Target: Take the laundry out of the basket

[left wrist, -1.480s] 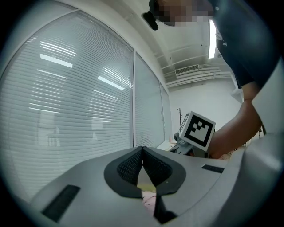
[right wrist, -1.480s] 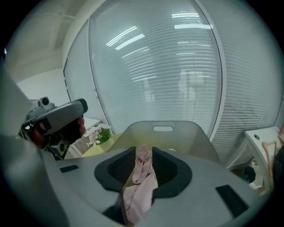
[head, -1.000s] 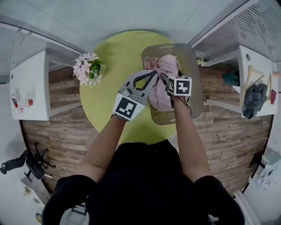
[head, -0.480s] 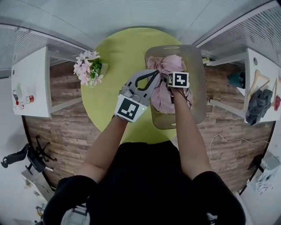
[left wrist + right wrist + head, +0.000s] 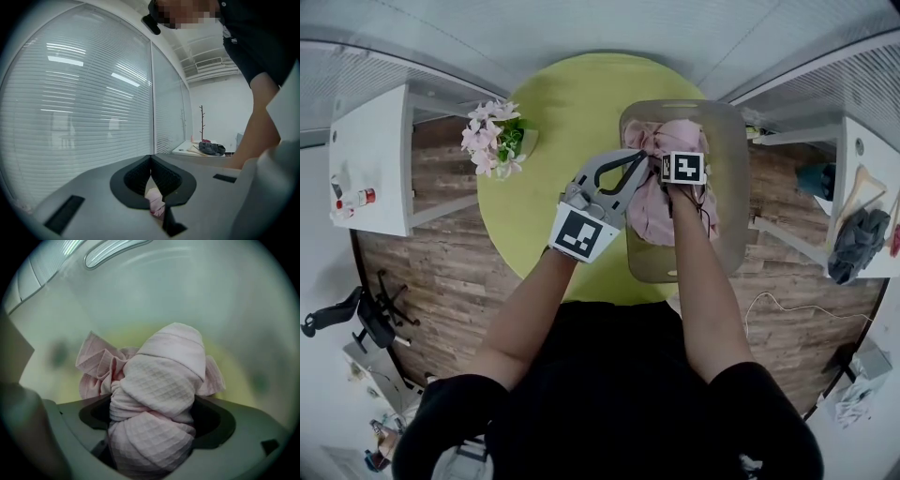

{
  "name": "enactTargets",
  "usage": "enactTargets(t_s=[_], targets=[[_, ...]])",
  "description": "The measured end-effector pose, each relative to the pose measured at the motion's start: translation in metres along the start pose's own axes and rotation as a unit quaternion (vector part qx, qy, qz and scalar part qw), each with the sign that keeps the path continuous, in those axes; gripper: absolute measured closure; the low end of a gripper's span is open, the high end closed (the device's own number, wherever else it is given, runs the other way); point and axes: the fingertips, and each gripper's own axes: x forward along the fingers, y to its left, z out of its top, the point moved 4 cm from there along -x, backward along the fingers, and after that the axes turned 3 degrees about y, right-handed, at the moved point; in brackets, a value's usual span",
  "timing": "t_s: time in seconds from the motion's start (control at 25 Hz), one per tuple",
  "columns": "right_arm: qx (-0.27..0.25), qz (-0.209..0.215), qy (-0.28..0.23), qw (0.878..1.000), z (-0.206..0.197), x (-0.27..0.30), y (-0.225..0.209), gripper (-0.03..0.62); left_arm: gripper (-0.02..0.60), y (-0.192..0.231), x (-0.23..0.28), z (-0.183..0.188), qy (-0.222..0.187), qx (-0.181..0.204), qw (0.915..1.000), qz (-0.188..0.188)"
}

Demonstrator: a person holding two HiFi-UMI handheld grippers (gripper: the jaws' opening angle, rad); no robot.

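A translucent grey basket (image 5: 727, 197) stands on the right side of a round green table (image 5: 553, 103) and holds crumpled pink laundry (image 5: 654, 204). My right gripper (image 5: 154, 422) points down into the basket, its marker cube (image 5: 682, 167) facing up. Its jaws are opening wide, and a knotted bundle of the pink cloth (image 5: 161, 376) sits between them with dark gaps at both pads. My left gripper (image 5: 637, 157) hovers at the basket's left rim, shut. In the left gripper view a scrap of pink (image 5: 154, 200) shows below the closed tips (image 5: 151, 161); whether it is pinched I cannot tell.
A pot of pink flowers (image 5: 495, 142) stands at the table's left edge. White side tables flank the scene: one at the left (image 5: 370, 173), and one at the right (image 5: 874, 150) with dark clothes (image 5: 857, 236) and a hanger. An office chair (image 5: 342, 319) and a floor cable (image 5: 780, 295) lie nearby.
My right gripper has tipped more squarely down over the pink cloth in the basket. The left gripper has kept its place at the rim.
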Motion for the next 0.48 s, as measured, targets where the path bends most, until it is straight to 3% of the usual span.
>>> enactTargets(t_s=[0.48], targets=[[-0.031, 0.000, -0.018, 0.999, 0.004, -0.003, 0.001, 0.124, 0.571, 0.002, -0.014, 0.000, 0.005, -0.007, 0.9995, 0.031]])
